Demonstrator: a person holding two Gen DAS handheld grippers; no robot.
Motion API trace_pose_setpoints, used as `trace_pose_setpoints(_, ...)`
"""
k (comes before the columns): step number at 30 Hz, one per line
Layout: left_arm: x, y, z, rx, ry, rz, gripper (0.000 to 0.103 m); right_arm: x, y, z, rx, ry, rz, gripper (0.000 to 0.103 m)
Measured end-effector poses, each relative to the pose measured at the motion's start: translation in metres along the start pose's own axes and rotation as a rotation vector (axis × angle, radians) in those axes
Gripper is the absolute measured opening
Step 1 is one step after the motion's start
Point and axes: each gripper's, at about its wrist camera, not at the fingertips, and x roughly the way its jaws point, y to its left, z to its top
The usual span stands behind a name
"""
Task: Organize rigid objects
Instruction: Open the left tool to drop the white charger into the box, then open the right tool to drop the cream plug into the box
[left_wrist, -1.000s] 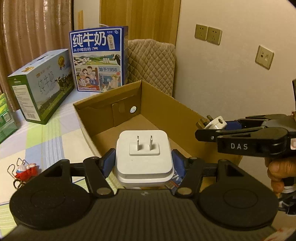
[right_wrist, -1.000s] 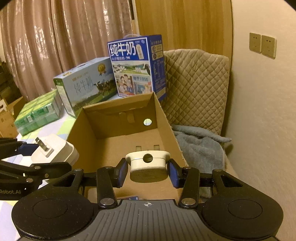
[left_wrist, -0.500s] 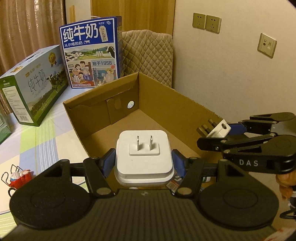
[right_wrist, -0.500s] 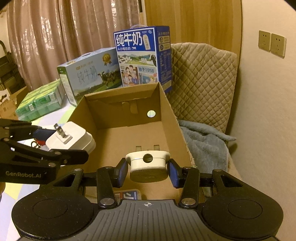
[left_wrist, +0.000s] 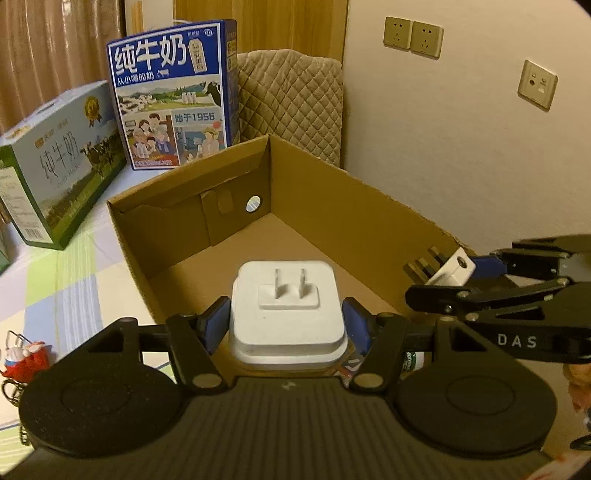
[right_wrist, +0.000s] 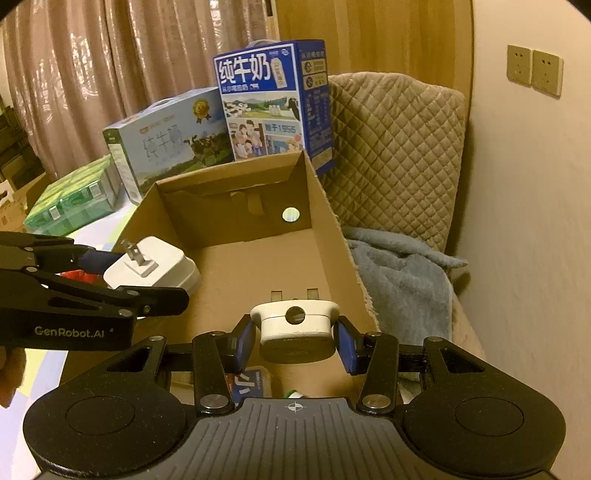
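My left hand-held gripper (left_wrist: 287, 325) has the white square charger (left_wrist: 287, 314) between its blue pads, low in the centre of the frame over the near end of the open cardboard box (left_wrist: 369, 218); its jaws are opening, with small gaps showing beside the charger. My right hand-held gripper (right_wrist: 294, 341) sits narrow, clamped on the round white plug adapter (right_wrist: 294, 325), also low centre, above the box floor.

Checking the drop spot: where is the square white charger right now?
The square white charger sits between the opening left gripper pads, over the cardboard box's near left edge, left of the right gripper.
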Motion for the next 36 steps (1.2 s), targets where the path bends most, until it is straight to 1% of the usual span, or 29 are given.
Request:
trace_pose_setpoints(1,0.000,0.002,0.002,-0.008,-0.001,0.003,0.069,0.000,-0.002,0.000,0.009,0.002,0.002,0.043)
trace_pose_setpoints(2,-0.002,0.003,0.004,-0.015,-0.010,0.016,0.071,0.000,-0.003,0.000,0.017,0.004,0.003,0.043)
trace_pose_setpoints(7,-0.020,0.011,0.010,-0.032,-0.051,0.031,0.071,-0.004,-0.004,0.000,0.021,0.004,0.000,0.043)
trace_pose_setpoints(19,-0.055,0.020,0.001,-0.027,-0.070,0.058,0.071,-0.004,0.008,0.002,0.041,0.008,0.008,0.043)
trace_pose_setpoints(25,-0.067,0.027,-0.002,-0.031,-0.079,0.068,0.071,0.003,0.011,0.006,0.050,0.019,-0.012,0.044)
trace_pose_setpoints(27,-0.071,0.030,-0.004,-0.032,-0.081,0.071,0.071,0.004,0.011,0.007,0.054,0.022,-0.014,0.044)
trace_pose_setpoints(28,-0.073,0.031,-0.005,-0.034,-0.082,0.073,0.071,0.004,0.012,0.008,0.052,0.022,-0.014,0.047)
trace_pose_setpoints(31,-0.082,0.035,-0.008,-0.039,-0.085,0.079,0.071,-0.007,0.017,0.011,0.031,-0.020,-0.015,0.052)
trace_pose_setpoints(36,-0.102,0.044,-0.013,-0.052,-0.094,0.093,0.071,-0.029,0.028,0.022,0.020,-0.059,-0.018,0.053)
